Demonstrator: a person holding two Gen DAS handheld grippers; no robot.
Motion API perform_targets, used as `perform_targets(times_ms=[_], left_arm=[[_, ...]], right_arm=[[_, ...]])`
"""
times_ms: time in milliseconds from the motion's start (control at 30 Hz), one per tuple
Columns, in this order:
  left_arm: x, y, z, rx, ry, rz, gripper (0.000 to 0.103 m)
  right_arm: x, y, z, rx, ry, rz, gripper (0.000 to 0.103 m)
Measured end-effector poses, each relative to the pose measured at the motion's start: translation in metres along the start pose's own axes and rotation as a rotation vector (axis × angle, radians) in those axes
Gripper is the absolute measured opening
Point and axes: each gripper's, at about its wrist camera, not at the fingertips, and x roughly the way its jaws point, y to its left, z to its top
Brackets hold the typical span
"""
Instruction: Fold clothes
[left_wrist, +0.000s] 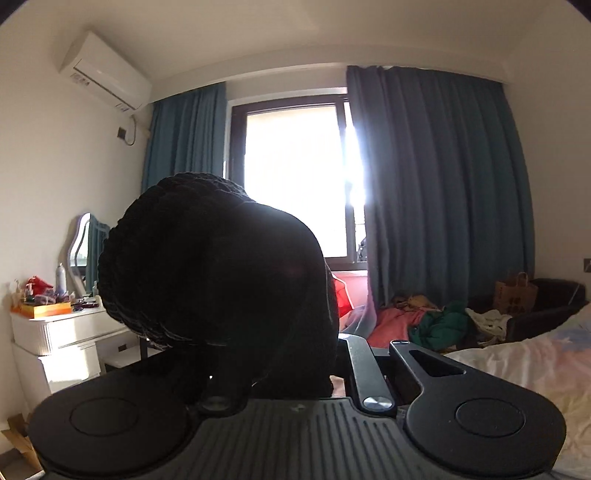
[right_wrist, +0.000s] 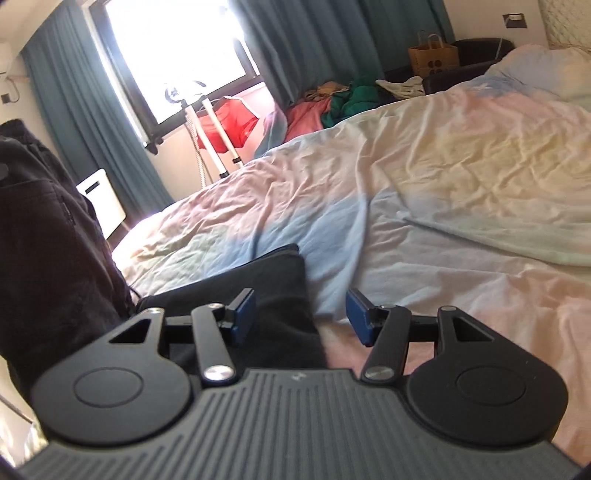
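The left claw (left_wrist: 325, 369) is seen drawn nearly together, its tips buried in a black garment (left_wrist: 218, 280) that is bunched over it and raised at window height; the pads themselves are hidden by the cloth, so the hold is read from the narrow gap between the fingers and the way the fabric hangs from them. A ribbed hem is shown curling round the top and left of the bundle, dark against the glare.

The right claw (right_wrist: 301, 314) is held apart, angled down toward the bed (right_wrist: 461, 166), with nothing pressed between its blue pads (right_wrist: 245, 308). A folded corner of black cloth (right_wrist: 273, 280) is seen lying on the sheet under and between the left pad and the gap; whether the pad touches it cannot be told. At the left edge of the right view, more dark fabric (right_wrist: 51, 236) is seen hanging.

Beyond, a bright window (left_wrist: 295, 177) is framed by blue curtains (left_wrist: 443, 184). A heap of clothes (left_wrist: 424, 321) is piled below it, and a white dresser (left_wrist: 55, 339) is stood at the left wall.
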Motion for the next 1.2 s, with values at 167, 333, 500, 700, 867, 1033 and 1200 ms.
perform_targets(times_ms=[167, 333, 500, 700, 867, 1033, 1200], left_arm=[[0.002, -0.107, -0.065, 0.147, 0.033, -0.114, 0.014], [0.009, -0.165, -0.147, 0.342, 0.152, -0.244, 0.015], [-0.009, -0.181, -0.188, 0.536, 0.140, -0.327, 0.019], [0.010, -0.138, -0.209, 0.632, 0.208, -0.343, 0.076], [-0.007, -0.074, -0.217, 0.656, 0.314, -0.408, 0.085], [-0.029, -0.008, -0.225, 0.737, 0.274, -0.350, 0.091], [-0.035, 0.037, -0.217, 0.624, 0.267, -0.249, 0.091]], right_arm=[[-0.006, -0.039, 0.011, 0.136, -0.038, -0.043, 0.058], [-0.011, -0.064, 0.014, 0.185, -0.080, -0.121, 0.058], [-0.009, -0.074, 0.015, 0.254, -0.095, -0.059, 0.058], [-0.010, -0.066, 0.013, 0.252, -0.122, 0.011, 0.058], [0.000, -0.069, 0.008, 0.346, -0.044, 0.106, 0.059], [0.009, -0.069, -0.005, 0.438, 0.051, 0.114, 0.061], [0.013, -0.068, -0.020, 0.537, 0.130, 0.142, 0.078]])
